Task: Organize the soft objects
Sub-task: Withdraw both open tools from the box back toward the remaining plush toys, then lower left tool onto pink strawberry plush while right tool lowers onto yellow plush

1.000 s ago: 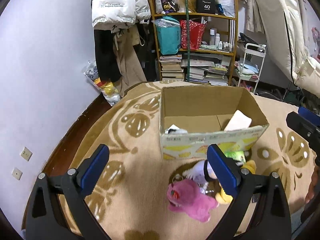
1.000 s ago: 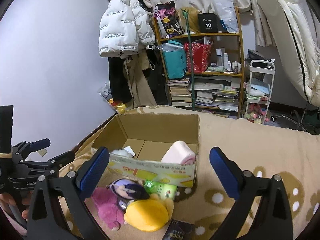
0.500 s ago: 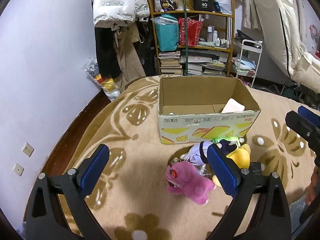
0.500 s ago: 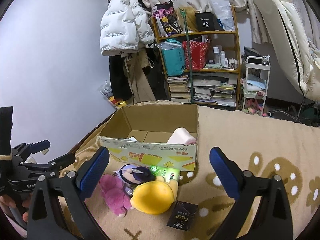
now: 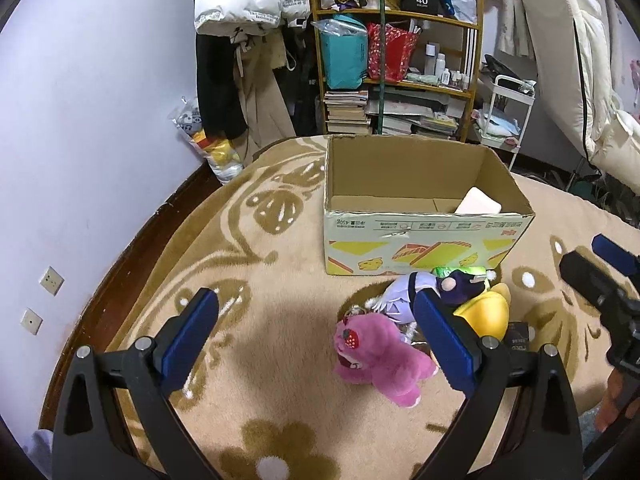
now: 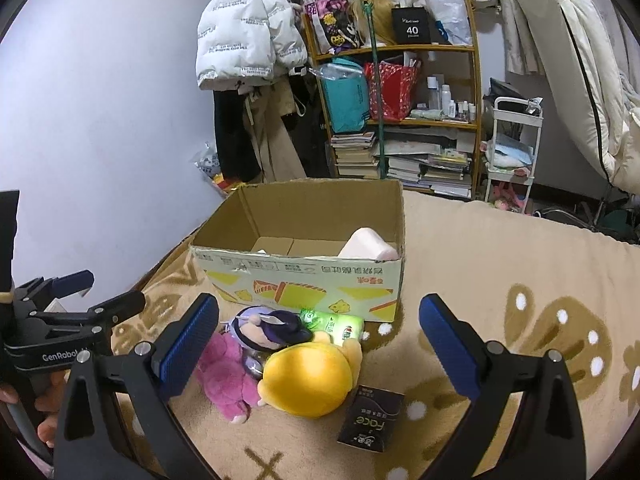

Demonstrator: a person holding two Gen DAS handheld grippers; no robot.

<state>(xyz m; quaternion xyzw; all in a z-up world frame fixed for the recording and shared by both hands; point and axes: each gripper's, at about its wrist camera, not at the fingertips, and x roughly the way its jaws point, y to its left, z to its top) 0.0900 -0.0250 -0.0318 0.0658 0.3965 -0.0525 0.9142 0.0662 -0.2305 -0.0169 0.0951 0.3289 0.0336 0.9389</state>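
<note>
Both grippers gape, nothing held: left gripper, right gripper. Toy pile on rug just in front of box: pink plush, yellow plush, purple-haired doll, green pack. Black carton beside pile. Pale roll inside box.

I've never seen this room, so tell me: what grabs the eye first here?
A heap of bright toys on the rug: a pink plush, a yellow plush and a purple-haired doll. Just behind them stands an open cardboard box holding a pale pink roll. Both grippers, left and right, hover open in front of the heap.
</note>
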